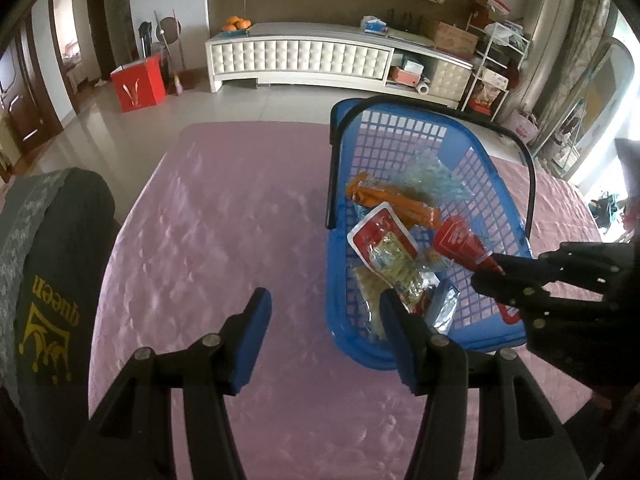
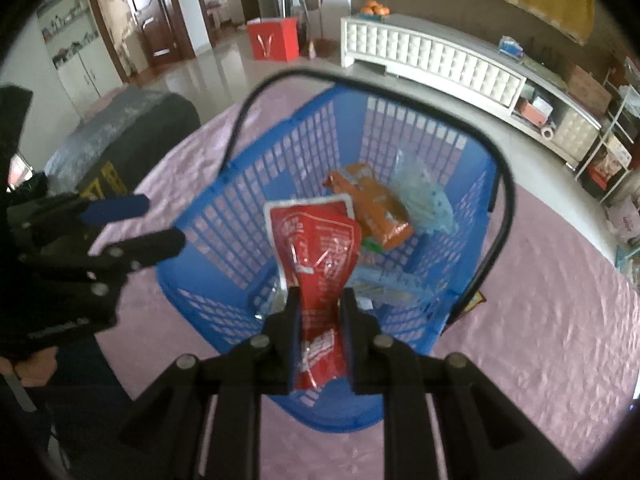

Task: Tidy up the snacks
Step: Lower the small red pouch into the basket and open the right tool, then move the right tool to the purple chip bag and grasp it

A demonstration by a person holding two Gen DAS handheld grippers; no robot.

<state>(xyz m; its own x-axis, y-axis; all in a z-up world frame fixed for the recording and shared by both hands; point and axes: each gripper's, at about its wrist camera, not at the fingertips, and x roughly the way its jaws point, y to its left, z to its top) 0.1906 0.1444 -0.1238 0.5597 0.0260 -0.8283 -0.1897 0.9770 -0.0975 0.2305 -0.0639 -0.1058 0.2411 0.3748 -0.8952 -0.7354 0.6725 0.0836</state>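
A: The red pouch point(image 2: 316, 264) is pinched low down between the right tongs point(image 2: 320, 320), hanging over the blue basket point(image 2: 224, 220), above the packets already inside. From the left wrist camera it sits at about four o'clock.

B: And the left tongs point(image 1: 324, 340)?

A: Half spread, nothing between them, over the cloth just beside the basket's near corner.

B: What could go wrong?

A: The pouch is slick and floppy. I'd guess it could slip out early, or catch the black handle point(image 2: 504, 184) at two o'clock and drop on the cloth. The basket looks light too; a knock on its rim might slide it, and the left tongs aren't bracing it.

B: What's in there already?

A: An orange packet point(image 2: 376, 208), a clear bag point(image 2: 424, 196), a few more I can't identify.

B: Surface?

A: A pink quilted cloth point(image 1: 208, 216), a dark cushion point(image 1: 60, 260) at nine o'clock. Beyond, a tiled floor, a white cabinet point(image 1: 304, 56) at twelve with oranges point(image 1: 238, 24) on it, and a red box point(image 1: 138, 84) at eleven.
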